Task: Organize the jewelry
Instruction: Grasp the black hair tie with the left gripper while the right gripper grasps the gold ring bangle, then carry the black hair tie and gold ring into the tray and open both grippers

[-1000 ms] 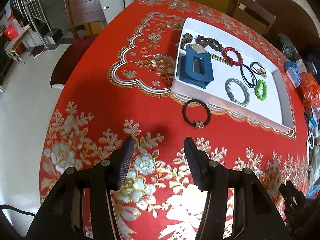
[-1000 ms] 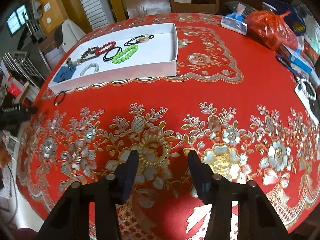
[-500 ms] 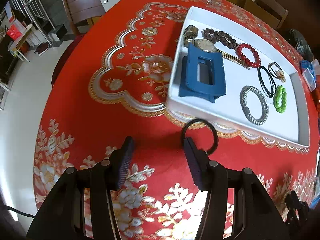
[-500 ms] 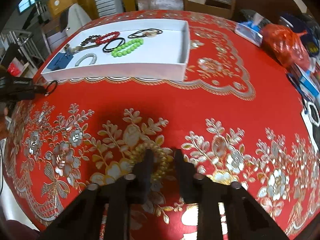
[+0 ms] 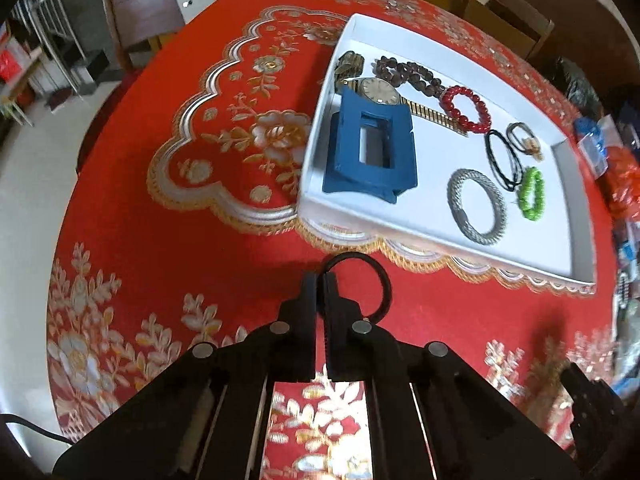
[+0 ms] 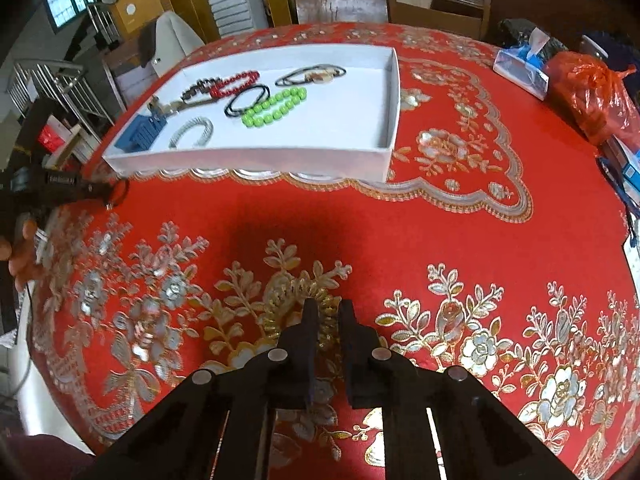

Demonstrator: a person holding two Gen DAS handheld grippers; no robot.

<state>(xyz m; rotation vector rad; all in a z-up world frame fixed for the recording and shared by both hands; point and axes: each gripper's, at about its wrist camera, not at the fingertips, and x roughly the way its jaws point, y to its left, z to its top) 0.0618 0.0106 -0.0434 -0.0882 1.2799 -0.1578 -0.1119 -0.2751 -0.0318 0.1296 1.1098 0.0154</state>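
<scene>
A black hair tie (image 5: 386, 284) lies on the red floral tablecloth just in front of the white tray (image 5: 420, 240). My left gripper (image 5: 320, 280) is shut on the tie's left edge, and it also shows at the left in the right wrist view (image 6: 92, 190). The tray (image 6: 248, 160) holds a blue hair claw (image 5: 348, 168), a watch, bead bracelets and several hair ties. My right gripper (image 6: 328, 308) points down at a gold spiral hair tie (image 6: 276, 316). Its jaws are closing and the coil is pinched between them.
An orange plastic bag (image 6: 592, 96) and a tissue pack (image 6: 520, 68) sit at the table's far right. Wooden chairs (image 6: 436, 4) stand behind the table. A person's hand (image 6: 20, 248) is at the left edge. Small items crowd the right rim.
My left gripper moved up to the black hair tie and its jaws came together on it. The right jaws narrowed from wide apart onto the gold spiral tie.
</scene>
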